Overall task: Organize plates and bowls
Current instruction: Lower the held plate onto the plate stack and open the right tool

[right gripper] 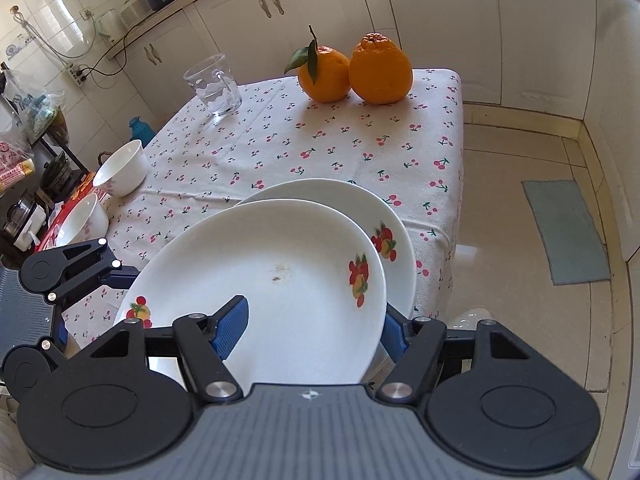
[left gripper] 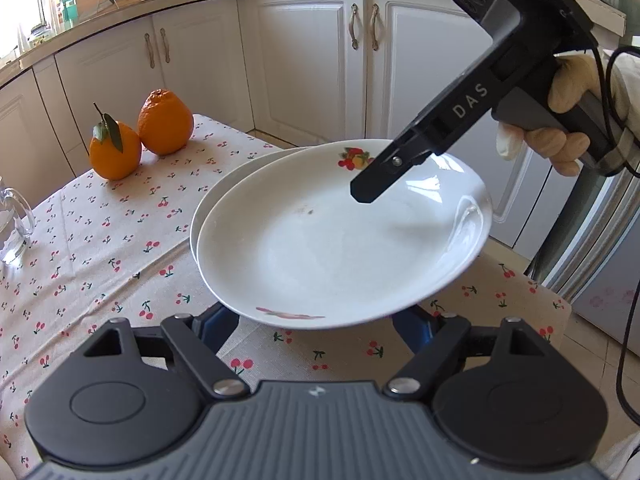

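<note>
Two plates overlapped at the desk [right gripper: 280,120] edge: the right hand-held gripper [right gripper: 308,326] was clamped on the upper plate [right gripper: 272,280], one blue finger [right gripper: 232,330] above its rim, presumably to stack it squarely on the lower plate [right gripper: 360,196]. The left hand-held gripper [left gripper: 316,330] waited beneath, spread apart. Two bowls [right gripper: 120,168] sat well apart.

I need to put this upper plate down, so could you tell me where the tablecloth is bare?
Bare cloth lies between the glass mug, oranges and plates. The left edge, by the two bowls, is crowded.
</note>
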A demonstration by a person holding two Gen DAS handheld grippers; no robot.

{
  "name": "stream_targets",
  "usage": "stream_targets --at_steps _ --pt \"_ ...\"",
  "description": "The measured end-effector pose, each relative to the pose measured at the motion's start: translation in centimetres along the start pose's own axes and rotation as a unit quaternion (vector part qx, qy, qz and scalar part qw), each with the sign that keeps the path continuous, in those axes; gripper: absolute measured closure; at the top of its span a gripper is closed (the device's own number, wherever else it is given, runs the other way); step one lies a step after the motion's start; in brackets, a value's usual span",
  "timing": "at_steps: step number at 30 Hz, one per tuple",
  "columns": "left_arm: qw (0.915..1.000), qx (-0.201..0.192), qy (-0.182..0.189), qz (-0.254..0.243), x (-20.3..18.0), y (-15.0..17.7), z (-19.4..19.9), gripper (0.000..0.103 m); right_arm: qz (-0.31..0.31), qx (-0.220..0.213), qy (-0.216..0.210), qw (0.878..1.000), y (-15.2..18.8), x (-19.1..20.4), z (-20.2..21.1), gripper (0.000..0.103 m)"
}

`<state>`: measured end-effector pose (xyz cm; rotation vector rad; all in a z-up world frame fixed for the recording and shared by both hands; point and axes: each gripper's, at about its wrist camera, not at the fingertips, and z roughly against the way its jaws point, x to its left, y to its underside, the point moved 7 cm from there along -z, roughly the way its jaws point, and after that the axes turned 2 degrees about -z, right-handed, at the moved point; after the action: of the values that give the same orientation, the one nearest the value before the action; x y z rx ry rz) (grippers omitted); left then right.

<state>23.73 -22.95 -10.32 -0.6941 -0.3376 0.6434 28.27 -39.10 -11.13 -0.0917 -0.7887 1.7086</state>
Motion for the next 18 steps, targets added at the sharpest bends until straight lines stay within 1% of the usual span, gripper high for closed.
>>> stream_targets --at_steps 6,18 --pt "1.0000 0.002 0.005 0.003 0.51 0.13 -0.34 0.019 0.000 0.002 0.002 1.000 0.33 -0.03 0.24 0.029" --pt "0.9999 -0.003 0.012 0.010 0.60 0.19 -0.38 0.018 0.012 0.013 0.019 1.000 0.43 0.49 0.56 0.029"
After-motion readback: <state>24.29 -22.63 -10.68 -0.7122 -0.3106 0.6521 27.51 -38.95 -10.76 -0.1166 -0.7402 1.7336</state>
